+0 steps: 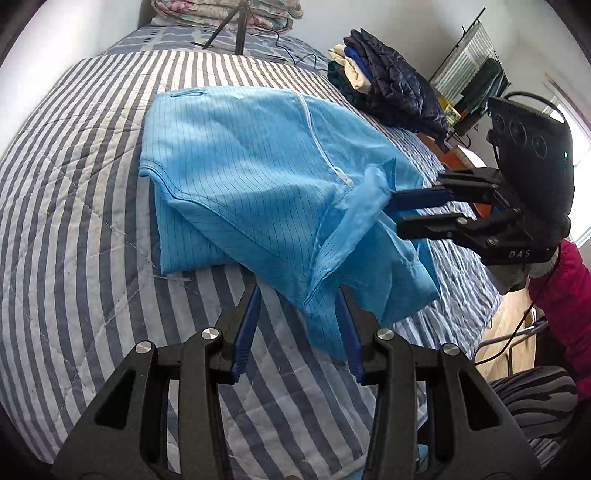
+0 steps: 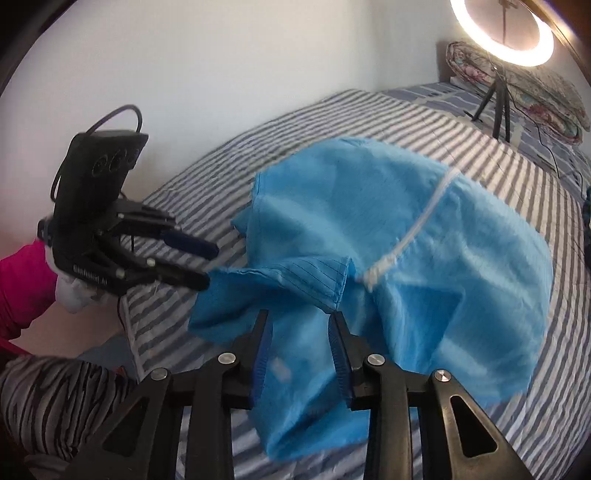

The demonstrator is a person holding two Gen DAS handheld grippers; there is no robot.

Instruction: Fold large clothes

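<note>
1. The blue zip-front garment (image 1: pixel 251 177) lies on the striped bed quilt (image 1: pixel 74 206), already folded at least once. Its far part lies flat toward the head of the bed. Its near part is rumpled and reaches the near edge of the bed, where the person stands.
2. The white zipper (image 1: pixel 321 136) marks the garment's long axis, running from the far side of the bed toward the near edge and ending at the loose flap.
3. The right claw (image 1: pixel 393 210) meets that flap (image 1: pixel 369 195) from the right edge of the bed. Fabric sits between its jaws, but whether the pads press on it I cannot tell.
4. The left claw (image 1: pixel 299 295) stands spread at the near hem, just above the quilt, with cloth draped past its right finger (image 1: pixel 349 332) and nothing pinched.
5. Judgement: the right claw is nearer a grip, and the next fold likely carries the near part away along the zipper line.
6. Count:
   - one blue garment
   - two claws
   - one pile of dark and pale clothes (image 1: pixel 384 85) at the far right edge
   - one ring light (image 2: pixel 506 29) on a tripod (image 1: pixel 236 26)
   - one stack of floral bedding (image 2: pixel 517 85)
</note>
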